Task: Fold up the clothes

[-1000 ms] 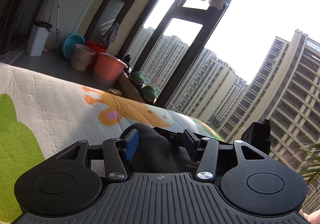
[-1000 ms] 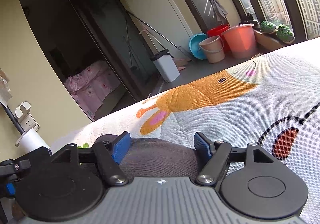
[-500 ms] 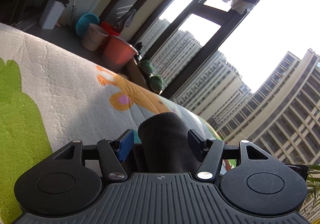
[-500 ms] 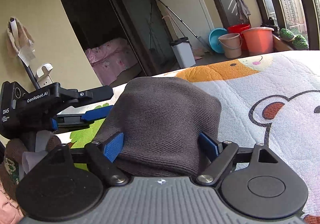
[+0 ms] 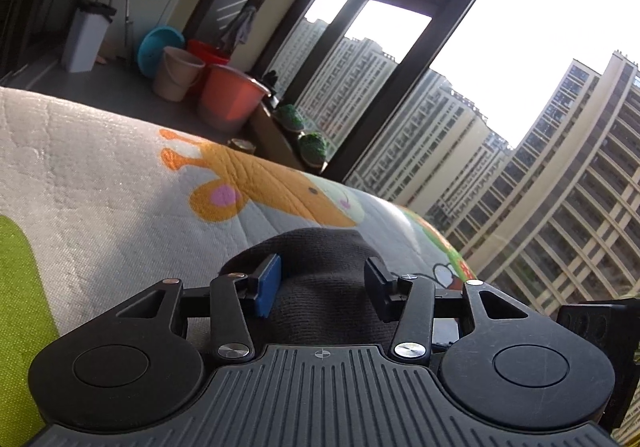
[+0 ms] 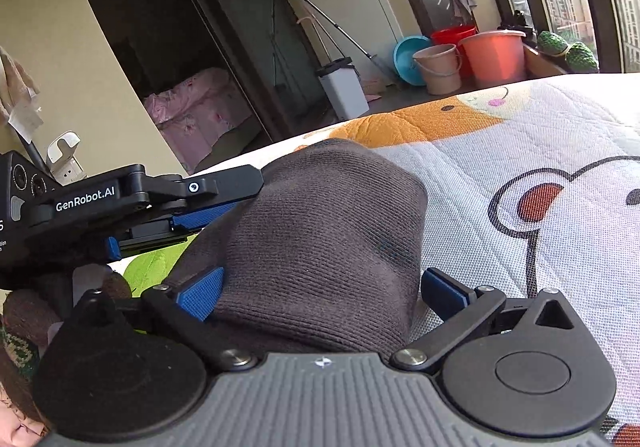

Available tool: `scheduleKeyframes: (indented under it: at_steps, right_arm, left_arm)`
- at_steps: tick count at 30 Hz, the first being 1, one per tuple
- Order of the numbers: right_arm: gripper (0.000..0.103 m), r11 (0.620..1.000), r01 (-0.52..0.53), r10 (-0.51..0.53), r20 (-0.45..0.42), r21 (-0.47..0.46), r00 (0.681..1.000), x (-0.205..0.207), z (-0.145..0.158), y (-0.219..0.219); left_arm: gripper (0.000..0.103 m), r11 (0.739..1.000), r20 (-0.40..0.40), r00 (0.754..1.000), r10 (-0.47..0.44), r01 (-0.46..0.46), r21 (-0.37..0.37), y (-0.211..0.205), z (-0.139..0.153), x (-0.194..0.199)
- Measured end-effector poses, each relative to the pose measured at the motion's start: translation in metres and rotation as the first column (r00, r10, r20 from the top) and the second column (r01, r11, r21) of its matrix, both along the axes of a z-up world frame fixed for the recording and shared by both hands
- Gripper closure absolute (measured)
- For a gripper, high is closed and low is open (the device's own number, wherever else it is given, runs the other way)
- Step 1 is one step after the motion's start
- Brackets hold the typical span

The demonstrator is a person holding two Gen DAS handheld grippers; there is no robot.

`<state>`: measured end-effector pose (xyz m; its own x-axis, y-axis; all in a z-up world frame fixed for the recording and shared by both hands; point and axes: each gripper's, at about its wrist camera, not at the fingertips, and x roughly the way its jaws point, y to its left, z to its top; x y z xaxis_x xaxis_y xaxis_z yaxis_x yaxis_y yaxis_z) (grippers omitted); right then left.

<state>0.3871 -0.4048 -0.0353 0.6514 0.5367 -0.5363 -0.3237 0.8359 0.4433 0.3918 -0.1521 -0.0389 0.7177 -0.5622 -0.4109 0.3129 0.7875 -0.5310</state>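
A dark grey knit garment (image 6: 332,231) lies bunched on a white quilt (image 6: 560,151) printed with cartoon animals. In the right wrist view my right gripper (image 6: 322,293) straddles the garment's near fold. Its jaws are opening wide; the left blue pad touches the knit and the right pad stands clear of it. My left gripper (image 6: 240,199) reaches in from the left, its fingers against the garment's raised side. In the left wrist view the garment (image 5: 320,247) fills the gap of my left gripper (image 5: 322,287), whose jaws are closing on the knit.
Beyond the quilt's far edge stand an orange bucket (image 5: 230,97), a beige bucket (image 5: 176,73), a teal basin (image 5: 156,45) and a white bin (image 5: 86,37). Tall windows (image 5: 400,47) rise on the right. A dark doorway (image 6: 180,47) shows pink bedding.
The right jaws have spread wider around the garment. The left gripper has come into the right wrist view from the left. The left jaws widened, then narrowed on the knit.
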Motion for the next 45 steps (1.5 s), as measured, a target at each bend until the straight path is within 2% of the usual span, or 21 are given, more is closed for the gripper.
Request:
scheduleKeyframes:
  at_steps: [2,3,5,6,10,15,19,22,23,26,27,30,33,36,40,45]
  right_arm:
    - [0.000,1.000,0.013,-0.012,0.023,-0.022,1.000,-0.004,0.002,0.003]
    - [0.000,0.999,0.027,-0.025,0.037,-0.036,0.999,-0.007,0.004,0.005]
    - [0.000,0.997,0.064,-0.062,0.055,-0.051,0.997,-0.014,0.008,0.007]
    - [0.000,0.994,0.088,-0.084,0.068,-0.061,0.994,-0.020,0.011,0.007]
    - [0.000,0.988,0.131,-0.118,0.157,-0.080,0.981,-0.060,0.030,0.006]
    - [0.000,0.980,0.188,-0.173,0.197,-0.061,0.965,-0.116,0.046,0.002]
    - [0.000,0.963,0.254,-0.231,0.208,-0.094,0.951,-0.166,0.068,0.003]
    - [0.000,0.953,0.281,-0.240,0.274,-0.118,0.931,-0.204,0.085,0.005]
    - [0.000,0.947,0.292,-0.242,0.301,-0.133,0.922,-0.215,0.090,0.007]
    - [0.000,0.908,0.362,-0.269,0.370,-0.211,0.889,-0.236,0.101,0.013]
    - [0.000,0.900,0.376,-0.277,0.376,-0.221,0.884,-0.240,0.102,0.013]
    - [0.000,0.907,0.356,-0.267,0.348,-0.225,0.899,-0.248,0.096,0.010]
    - [0.000,0.892,0.361,-0.267,0.329,-0.270,0.906,-0.253,0.084,0.011]
    - [0.000,0.879,0.380,-0.284,0.324,-0.289,0.902,-0.255,0.079,0.008]
    - [0.000,0.877,0.403,-0.317,0.314,-0.262,0.895,-0.255,0.081,0.002]
    - [0.000,0.891,0.349,-0.260,0.301,-0.290,0.917,-0.254,0.076,0.013]
  left_arm:
    - [0.046,1.000,0.007,1.000,0.016,-0.016,-0.005,0.001,0.002,-0.005]
    - [0.038,1.000,0.017,1.000,0.026,-0.026,-0.008,0.002,0.004,-0.010]
    - [0.014,0.997,0.035,0.997,0.074,-0.075,0.015,0.004,0.012,-0.021]
    - [0.007,0.994,0.052,0.993,0.108,-0.109,0.029,0.005,0.016,-0.029]
    - [0.006,0.987,0.102,0.983,0.154,-0.158,0.039,0.013,0.033,-0.069]
    - [0.000,0.972,0.141,0.974,0.178,-0.196,0.127,0.007,0.053,-0.134]
    - [0.000,0.935,0.163,0.957,0.239,-0.272,0.226,-0.004,0.066,-0.191]
    - [0.000,0.908,0.187,0.939,0.288,-0.330,0.257,-0.008,0.067,-0.219]
    - [0.000,0.903,0.173,0.937,0.302,-0.340,0.263,-0.010,0.068,-0.225]
    - [0.000,0.910,0.106,0.953,0.285,-0.304,0.284,-0.016,0.070,-0.235]
    - [0.000,0.904,0.119,0.955,0.274,-0.297,0.306,-0.021,0.072,-0.242]
    - [0.000,0.880,0.172,0.957,0.234,-0.284,0.382,-0.037,0.077,-0.265]
    - [0.000,0.847,0.200,0.950,0.240,-0.306,0.436,-0.047,0.079,-0.276]
    - [0.000,0.854,0.158,0.953,0.259,-0.302,0.423,-0.043,0.077,-0.273]
    - [0.000,0.862,0.104,0.955,0.277,-0.295,0.412,-0.036,0.070,-0.265]
    - [0.000,0.851,0.085,0.959,0.270,-0.279,0.444,-0.042,0.062,-0.261]
